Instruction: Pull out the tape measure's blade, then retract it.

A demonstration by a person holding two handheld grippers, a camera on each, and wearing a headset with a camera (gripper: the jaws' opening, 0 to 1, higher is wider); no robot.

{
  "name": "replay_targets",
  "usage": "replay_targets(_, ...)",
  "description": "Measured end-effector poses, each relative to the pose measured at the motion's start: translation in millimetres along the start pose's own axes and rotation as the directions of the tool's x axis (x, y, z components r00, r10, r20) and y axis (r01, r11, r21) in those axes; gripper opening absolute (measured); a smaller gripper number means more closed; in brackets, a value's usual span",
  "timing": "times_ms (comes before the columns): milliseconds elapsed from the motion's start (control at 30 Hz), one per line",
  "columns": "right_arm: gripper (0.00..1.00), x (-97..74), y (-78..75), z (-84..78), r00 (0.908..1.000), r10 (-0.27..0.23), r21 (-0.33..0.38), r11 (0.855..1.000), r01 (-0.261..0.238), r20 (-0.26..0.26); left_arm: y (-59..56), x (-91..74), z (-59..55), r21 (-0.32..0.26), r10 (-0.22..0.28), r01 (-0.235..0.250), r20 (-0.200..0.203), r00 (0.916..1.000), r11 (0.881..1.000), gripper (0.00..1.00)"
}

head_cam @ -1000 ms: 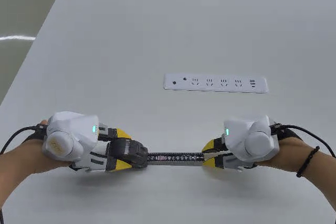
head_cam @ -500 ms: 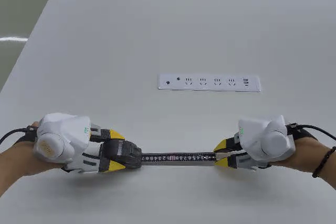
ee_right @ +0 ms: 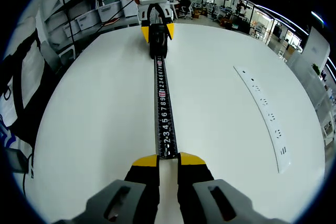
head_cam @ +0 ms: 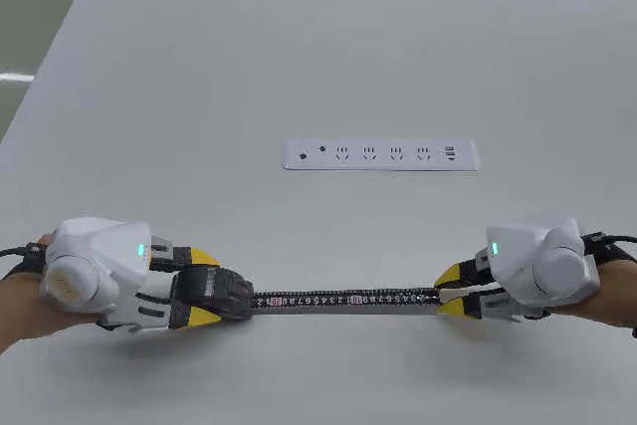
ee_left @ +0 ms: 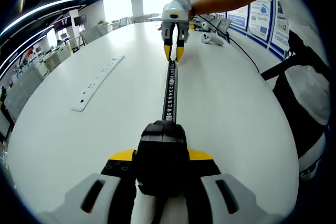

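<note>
at the near side of the surface, the tape measure case is clamped between the jaws of the left tool, which are pressed onto its two sides. the blade leaves the case mouth and runs straight to the right tool. that tool's jaws are pressed together on the blade's tip end.

the blade lies low over the surface with its numbers up. can't tell if it touches. its long axis is the line joining the two tools, roughly parallel to the power strip, which lies further back and well apart.

my read: the pull-out is partly done, maybe near its end, and the retract isn't started. the case lies dead ahead of the right tool along the blade. the return should track that same line back toward the case, with the left tool holding the case fixed. the right tool owns the free end, so it does the travelling. a sideways drift would likely twist or buckle the blade, and an early release would likely let it snap back.
</note>
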State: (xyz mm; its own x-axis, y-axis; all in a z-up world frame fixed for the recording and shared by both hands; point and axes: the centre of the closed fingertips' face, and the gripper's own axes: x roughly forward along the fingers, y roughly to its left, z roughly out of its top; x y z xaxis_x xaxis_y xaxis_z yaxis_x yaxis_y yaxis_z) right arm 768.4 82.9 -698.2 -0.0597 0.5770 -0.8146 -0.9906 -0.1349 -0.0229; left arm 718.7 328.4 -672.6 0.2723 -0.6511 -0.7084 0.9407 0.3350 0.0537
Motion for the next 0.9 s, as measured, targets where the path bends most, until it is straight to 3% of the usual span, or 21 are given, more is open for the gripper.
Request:
replay_targets(333,0.09,-14.2,-0.7,-22.6,0.9997,-0.013,0.019,1.0,0.013,-0.019,0.8,0.1,0.7,0.0,0.003,-0.003,-0.006,1.0,1.0,0.31)
replay_targets(900,0.11,-8.1,-0.3,-23.4,0.9995,-0.02,-0.011,1.0,0.02,-0.025,1.6,-0.6,-3.5,-0.002,0.004,-0.004,-0.007,1.0,1.0,0.31)
